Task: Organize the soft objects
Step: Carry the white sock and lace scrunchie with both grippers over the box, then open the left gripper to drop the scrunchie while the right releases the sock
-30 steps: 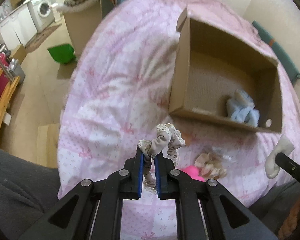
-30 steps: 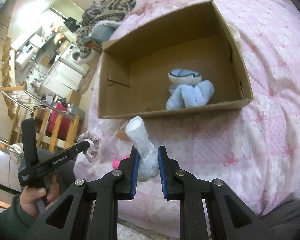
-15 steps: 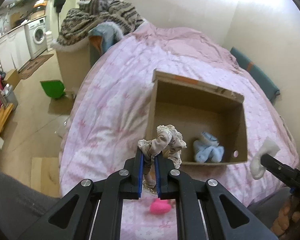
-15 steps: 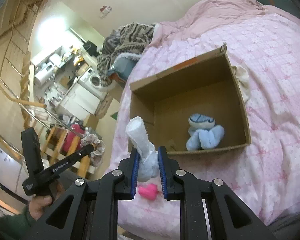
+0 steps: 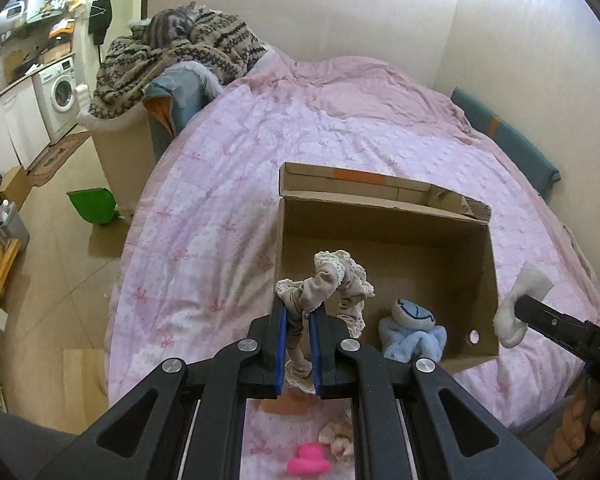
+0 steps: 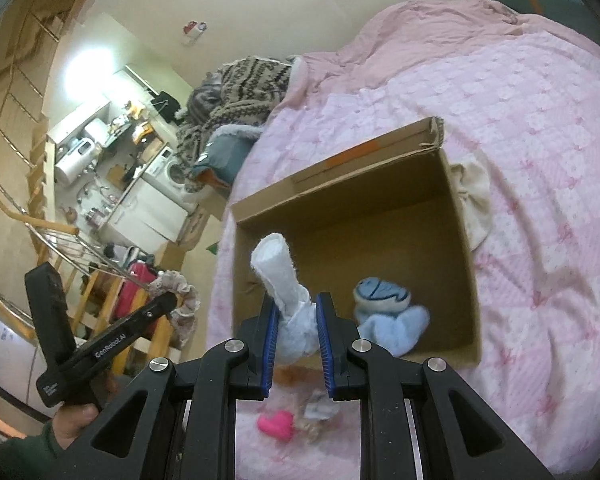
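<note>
Both claws carry soft things above the near edge of the cardboard box (image 5: 384, 236), which sits open on the pink bed (image 5: 220, 200). The left claw (image 5: 298, 332) is clamped on a beige lace-edged scrunchie (image 5: 332, 280), and the right claw (image 6: 296, 328) is clamped on a white sock (image 6: 284, 280).

The main risk, as I judge it, is letting go too early. Both items hang over or just short of the box's near wall, so either could land on the bed in front of the box, beside the pink heart toy (image 6: 276, 426) and the small pale bundle (image 5: 338, 440) lying there. The scrunchie's loop could also snag on a pad and cling after release. The two claws are close together and could knock each other over the opening.

Each claw points downward at a slant toward the box, the left one more steeply. A blue plush toy (image 6: 384, 312) already lies inside the box, near its front wall.
</note>
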